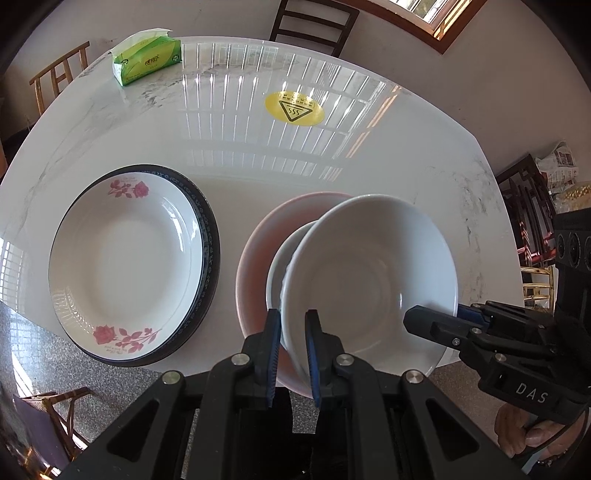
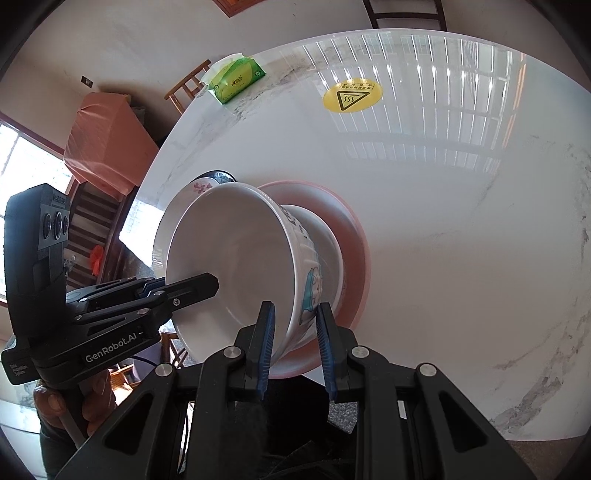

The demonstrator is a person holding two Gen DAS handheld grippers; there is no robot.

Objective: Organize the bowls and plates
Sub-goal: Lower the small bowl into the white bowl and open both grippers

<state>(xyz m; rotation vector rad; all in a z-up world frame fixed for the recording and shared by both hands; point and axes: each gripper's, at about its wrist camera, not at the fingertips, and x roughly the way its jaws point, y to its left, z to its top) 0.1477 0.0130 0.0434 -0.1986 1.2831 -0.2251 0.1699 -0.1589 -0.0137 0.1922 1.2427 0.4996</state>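
Indoors, glossy marble table, wooden chairs, window

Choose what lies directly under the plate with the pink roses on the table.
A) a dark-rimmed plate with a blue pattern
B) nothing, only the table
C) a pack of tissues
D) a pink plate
A: in the left wrist view the rose plate sits on a dark-rimmed plate whose patterned edge shows around it.

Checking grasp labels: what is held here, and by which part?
Both grippers, left and right, pinch the white bowl by its rim, on opposite sides.
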